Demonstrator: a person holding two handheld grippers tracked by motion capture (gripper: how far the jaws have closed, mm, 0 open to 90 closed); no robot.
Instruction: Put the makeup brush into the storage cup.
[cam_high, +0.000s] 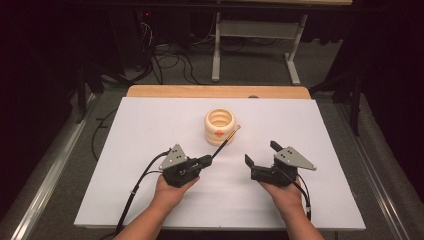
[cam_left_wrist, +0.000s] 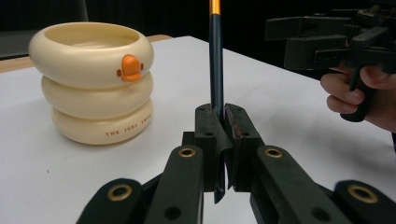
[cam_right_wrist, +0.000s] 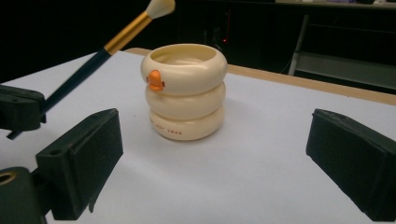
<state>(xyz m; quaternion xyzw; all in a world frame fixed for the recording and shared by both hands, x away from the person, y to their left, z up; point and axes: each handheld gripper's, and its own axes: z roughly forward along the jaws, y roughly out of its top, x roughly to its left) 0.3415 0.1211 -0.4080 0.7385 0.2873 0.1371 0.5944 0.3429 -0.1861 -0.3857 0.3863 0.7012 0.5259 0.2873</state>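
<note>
Nearest the camera, the left tool clamps the dark handle of a makeup brush, whose bristles point toward one o'clock beside the cream ringed cup. At three o'clock from it, the right tool hovers with jaws spread wide over the white worktop, holding nothing.

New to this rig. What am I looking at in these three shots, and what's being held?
There is no robot here: a person holds a hand-operated claw in each hand. The high view looks down on a white table; the other two pictures come from cameras riding on each claw. On the table stands a cream ringed cup with an orange duck bill. The left claw is shut on a makeup brush by its dark handle, bristles pointing toward the cup. The right claw is open and holds nothing.
</note>
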